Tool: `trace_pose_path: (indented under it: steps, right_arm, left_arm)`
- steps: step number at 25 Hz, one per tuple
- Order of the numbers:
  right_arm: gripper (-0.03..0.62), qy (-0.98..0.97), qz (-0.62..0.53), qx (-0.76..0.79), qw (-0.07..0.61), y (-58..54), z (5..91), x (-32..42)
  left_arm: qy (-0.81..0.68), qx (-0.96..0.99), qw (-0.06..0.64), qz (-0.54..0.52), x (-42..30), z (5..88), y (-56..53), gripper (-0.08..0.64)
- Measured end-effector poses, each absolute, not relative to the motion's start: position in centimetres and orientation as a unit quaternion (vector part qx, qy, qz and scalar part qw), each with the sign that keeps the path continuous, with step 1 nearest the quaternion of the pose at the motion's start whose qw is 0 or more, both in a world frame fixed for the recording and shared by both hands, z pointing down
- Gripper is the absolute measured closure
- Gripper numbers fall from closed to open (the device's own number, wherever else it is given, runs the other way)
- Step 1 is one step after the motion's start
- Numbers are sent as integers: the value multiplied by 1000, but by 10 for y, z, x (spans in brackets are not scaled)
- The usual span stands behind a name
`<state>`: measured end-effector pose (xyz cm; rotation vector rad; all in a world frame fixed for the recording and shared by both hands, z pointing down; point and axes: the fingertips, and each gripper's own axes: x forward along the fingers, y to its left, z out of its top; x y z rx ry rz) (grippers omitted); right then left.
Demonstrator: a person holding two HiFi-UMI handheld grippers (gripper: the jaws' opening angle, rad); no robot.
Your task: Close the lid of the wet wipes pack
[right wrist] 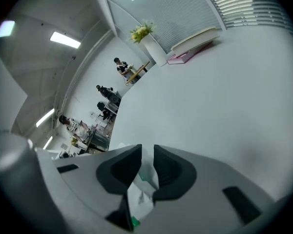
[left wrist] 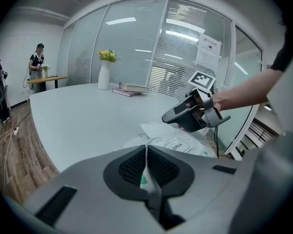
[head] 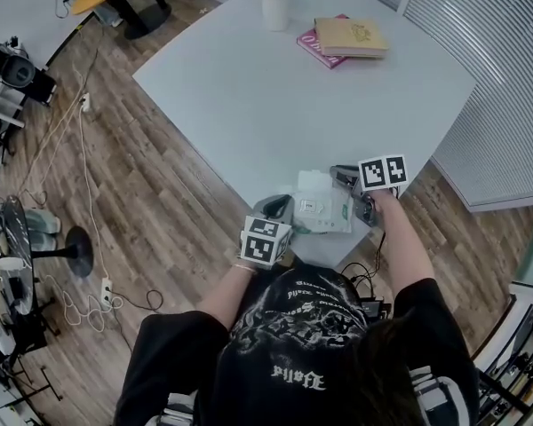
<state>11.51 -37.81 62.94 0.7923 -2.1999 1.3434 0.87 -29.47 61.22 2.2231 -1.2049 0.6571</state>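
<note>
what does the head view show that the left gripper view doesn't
Only the head view: the marker cube on the left gripper, and the person's left forearm. Only the left gripper view: its jaws shut on the wet wipes pack edge, the word OPEN on the label, a paper notice on the glass wall. Both: that pack, the right gripper, the table, the vase and the books.

The table (head: 249, 87) was smooth, matt pale grey. At its near edge, the pack (head: 322, 209) was soft white plastic film, crinkled and faintly glossy. The left gripper (left wrist: 147, 147) and right gripper (right wrist: 147, 152) were matt grey moulded plastic. The left one's pads (left wrist: 132, 167) were black and finely ribbed. Beside the table, the floor (head: 133, 167) looked like grained wood planks. At the table's far edge, the vase (head: 274, 5) was smooth and white.
</note>
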Motion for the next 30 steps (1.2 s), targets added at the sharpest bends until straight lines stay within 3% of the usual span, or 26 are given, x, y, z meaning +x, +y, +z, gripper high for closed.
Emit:
trace_pose_path:
  steps: [5,8,13,30]
  right_arm:
    - [509,-788,534,261,159,-376,622,114]
    - [455,-793,543,226,160,-367,619,106]
    - [556,-801,527,220,183,-362,622,101]
    - [575,-849,467,208,134,-355,583,97]
  left_arm:
    - [-443,823,261,240,9,613,-295,546]
    - [-444,823,260,239,8,613,-295,546]
    - [-443,824,260,239,8,612,-295,546]
    - [-440,832,251,225,8,613,-294,546]
